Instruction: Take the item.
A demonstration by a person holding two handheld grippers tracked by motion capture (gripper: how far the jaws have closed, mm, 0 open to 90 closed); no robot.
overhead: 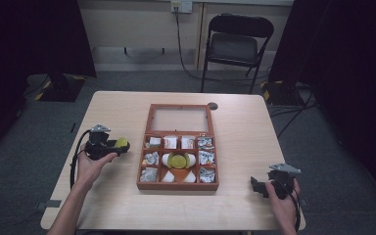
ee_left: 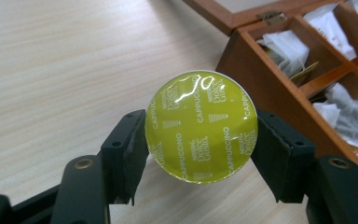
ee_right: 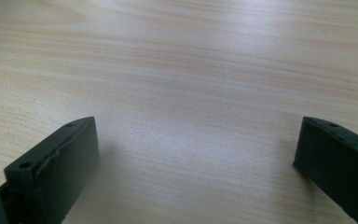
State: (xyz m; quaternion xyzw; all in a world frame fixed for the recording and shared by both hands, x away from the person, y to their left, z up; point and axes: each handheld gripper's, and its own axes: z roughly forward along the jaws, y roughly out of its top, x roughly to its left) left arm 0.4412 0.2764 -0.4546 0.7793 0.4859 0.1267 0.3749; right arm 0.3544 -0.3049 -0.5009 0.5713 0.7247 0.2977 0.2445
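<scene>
While the wooden tea box sits mid-table with its glass lid laid back, the left gripper hangs just left of it, jaws clamped on the rim of a green Dolce Gusto cappuccino capsule, foil face toward the camera. A second green capsule lies in the box's centre compartment among white tea sachets. Well right of the box, the right gripper rests low over bare table, jaws spread wide, empty.
</scene>
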